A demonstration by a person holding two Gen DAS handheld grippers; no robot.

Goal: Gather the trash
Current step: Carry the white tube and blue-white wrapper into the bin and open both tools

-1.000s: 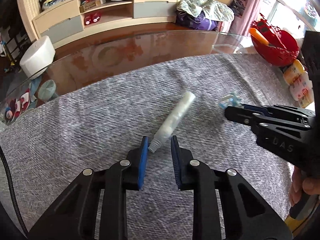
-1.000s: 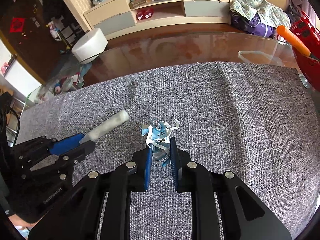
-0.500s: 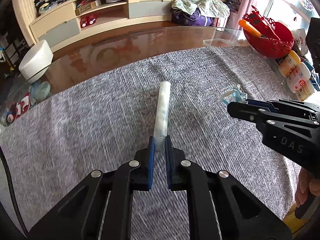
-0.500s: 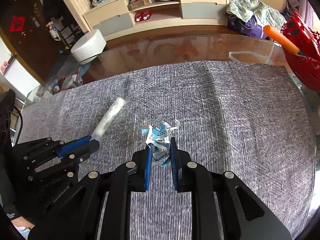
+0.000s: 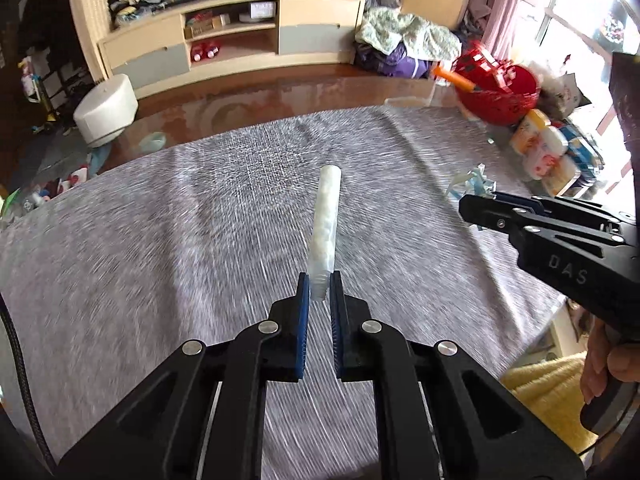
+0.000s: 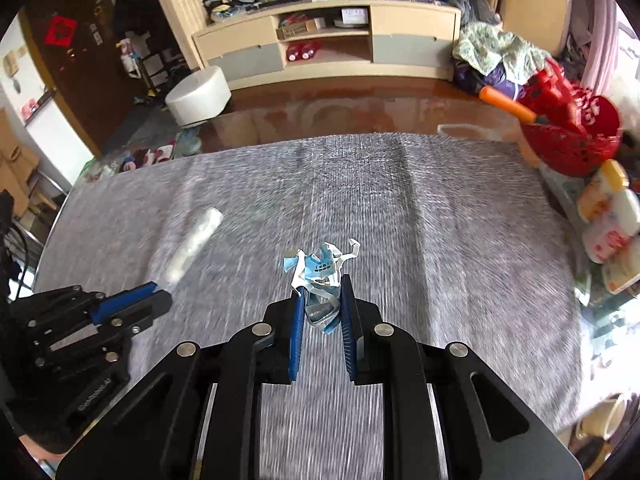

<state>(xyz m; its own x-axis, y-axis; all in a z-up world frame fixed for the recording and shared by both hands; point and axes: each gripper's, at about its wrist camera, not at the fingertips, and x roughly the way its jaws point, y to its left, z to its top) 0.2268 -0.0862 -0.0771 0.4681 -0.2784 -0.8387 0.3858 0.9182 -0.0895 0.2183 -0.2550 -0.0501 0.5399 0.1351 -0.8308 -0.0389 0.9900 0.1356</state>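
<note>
The left gripper (image 5: pixel 319 292) is clamped on one end of a long white tube (image 5: pixel 326 216). The tube sticks straight out from the blue pads, away from the camera, with its far end free in the air above the cloth. In the right wrist view the same tube (image 6: pixel 194 246) looks blurry and slants up to the right from the left gripper (image 6: pixel 158 294).

The right gripper (image 6: pixel 320 308) is squeezed on a crumpled blue and white wrapper (image 6: pixel 320 276). The wrapper pokes up and out past the tips, with small twisted bits at the top. In the left wrist view the right gripper (image 5: pixel 470 206) comes in from the right side, with a hand (image 5: pixel 608 368) on its handle and the wrapper (image 5: pixel 472 184) at its tip.

Under both grippers is a grey woven cloth (image 5: pixel 160 248) on a round table. The cloth near the grippers is bare, so there is lots of open room. The cloth's far edge curves across, and past it shiny brown glass table top (image 5: pixel 256 100) shows.

At the right edge of the table sit a red basket (image 6: pixel 572 140) with an orange handle (image 6: pixel 506 104) poking out, and some small yellow and white packs (image 6: pixel 608 216) just beside it.

Far back are a white round stool (image 5: pixel 106 108) on the floor, a long low cabinet (image 5: pixel 232 48) with open shelves, and a pile of clothes (image 5: pixel 404 42).
</note>
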